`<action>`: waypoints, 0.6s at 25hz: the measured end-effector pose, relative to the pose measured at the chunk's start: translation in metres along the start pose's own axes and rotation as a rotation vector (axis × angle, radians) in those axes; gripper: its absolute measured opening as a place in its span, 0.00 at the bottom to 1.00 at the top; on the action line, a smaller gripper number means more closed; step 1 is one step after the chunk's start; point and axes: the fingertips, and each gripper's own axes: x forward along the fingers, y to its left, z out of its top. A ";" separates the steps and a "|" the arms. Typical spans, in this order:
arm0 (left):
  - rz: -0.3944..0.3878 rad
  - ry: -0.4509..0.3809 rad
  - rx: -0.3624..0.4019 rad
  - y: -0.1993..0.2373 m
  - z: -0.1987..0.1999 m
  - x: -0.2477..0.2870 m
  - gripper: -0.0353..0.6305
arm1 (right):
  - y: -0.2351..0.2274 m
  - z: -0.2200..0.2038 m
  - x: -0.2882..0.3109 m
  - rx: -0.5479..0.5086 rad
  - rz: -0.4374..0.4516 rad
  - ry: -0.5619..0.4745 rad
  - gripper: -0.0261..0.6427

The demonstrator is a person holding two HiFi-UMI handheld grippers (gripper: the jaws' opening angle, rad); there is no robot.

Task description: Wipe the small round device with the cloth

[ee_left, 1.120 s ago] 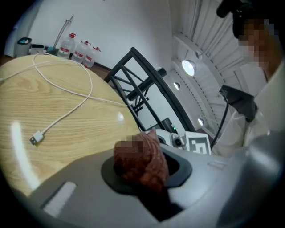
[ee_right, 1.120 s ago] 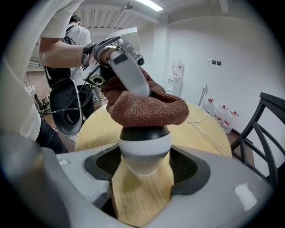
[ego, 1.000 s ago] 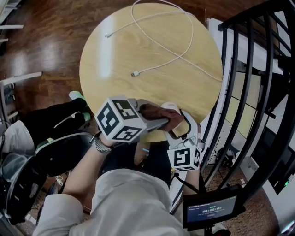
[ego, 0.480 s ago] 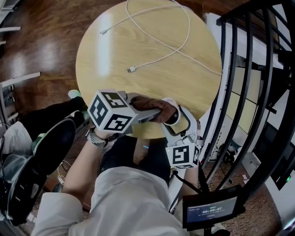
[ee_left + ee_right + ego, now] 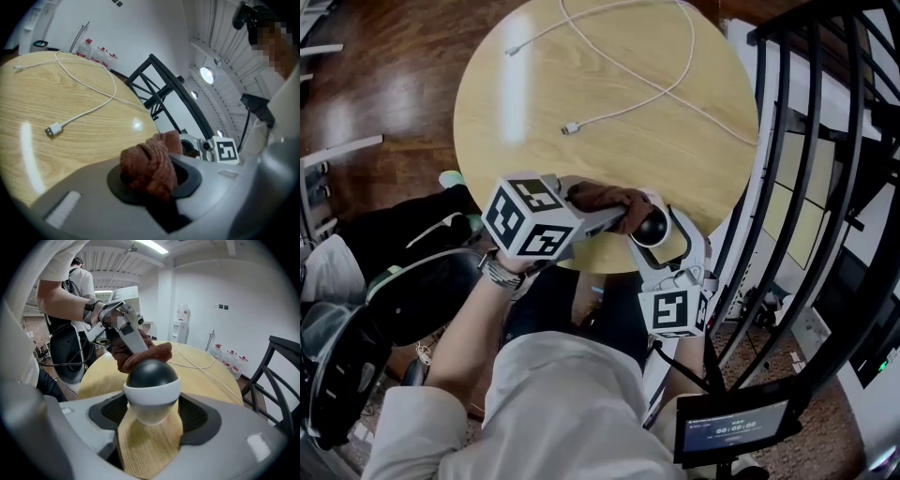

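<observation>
The small round device (image 5: 152, 390), black dome over a white base, sits between the pads of my right gripper (image 5: 152, 417), which is shut on it above the table's near edge. In the head view the device (image 5: 652, 225) shows its black top in that gripper (image 5: 656, 236). My left gripper (image 5: 614, 214) is shut on a bunched brown cloth (image 5: 602, 199). The cloth (image 5: 140, 355) touches the far left side of the dome. In the left gripper view the cloth (image 5: 150, 164) fills the jaws and hides most of the device.
A white charging cable (image 5: 628, 80) loops over the round wooden table (image 5: 525, 103). A black metal railing (image 5: 825, 187) stands close on the right. A small screen (image 5: 731, 427) is below, dark shoes (image 5: 412, 300) on the left. Water bottles (image 5: 229, 359) stand far back.
The left gripper has drawn the cloth back to the left across the device. The black dome, covered a second ago, now shows. The right gripper has held still.
</observation>
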 end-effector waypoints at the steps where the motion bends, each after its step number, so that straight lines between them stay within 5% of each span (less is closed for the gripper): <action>1: 0.003 -0.004 0.002 0.000 -0.001 0.001 0.17 | 0.000 0.000 0.000 -0.001 -0.001 -0.002 0.55; 15: 0.074 0.083 0.047 0.028 -0.015 0.019 0.17 | 0.002 -0.001 0.001 0.019 -0.002 -0.013 0.55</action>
